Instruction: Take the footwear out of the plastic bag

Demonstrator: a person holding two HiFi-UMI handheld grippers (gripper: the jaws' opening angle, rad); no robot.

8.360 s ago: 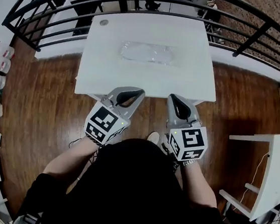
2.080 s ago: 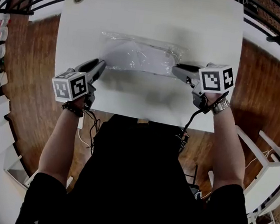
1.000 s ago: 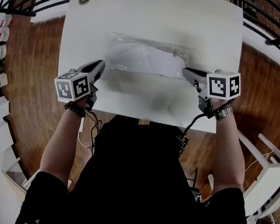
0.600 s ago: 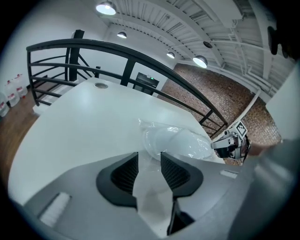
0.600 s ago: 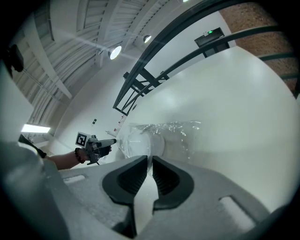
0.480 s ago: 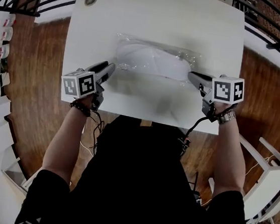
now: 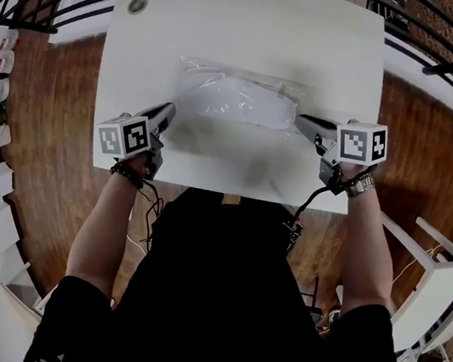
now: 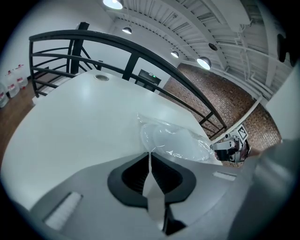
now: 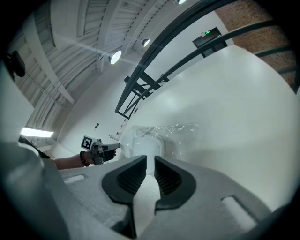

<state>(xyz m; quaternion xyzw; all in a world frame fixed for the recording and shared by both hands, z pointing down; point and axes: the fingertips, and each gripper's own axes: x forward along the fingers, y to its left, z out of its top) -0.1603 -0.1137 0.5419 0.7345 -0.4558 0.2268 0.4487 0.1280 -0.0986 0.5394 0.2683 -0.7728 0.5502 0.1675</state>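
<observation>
Footwear (image 7: 234,105) lay inside the plastic bag (image 7: 297,90) near the middle of the white table (image 7: 246,23). Its long axis ran across my head view from left to right, so one short end faced each gripper. I noted the left gripper (image 7: 169,112) at the bag's left corner. Its jaws had just been closing and stood all but together, and in the left gripper view a tongue of clear film ran down into the slit between them. I judged that a pinch on the bag alone. The right gripper (image 7: 301,121) sat at the opposite end, with its jaws drawn to a narrow gap and white bag material filling that gap. I read this as a hold on the bag's right end. Neither hand was nearer than the other, and each met its own end head-on. I could not make out which end carried the bag's mouth. Nor could I tell whether the pale shape under the crinkled film was one item or a pair, as it was white against a white top.
</observation>
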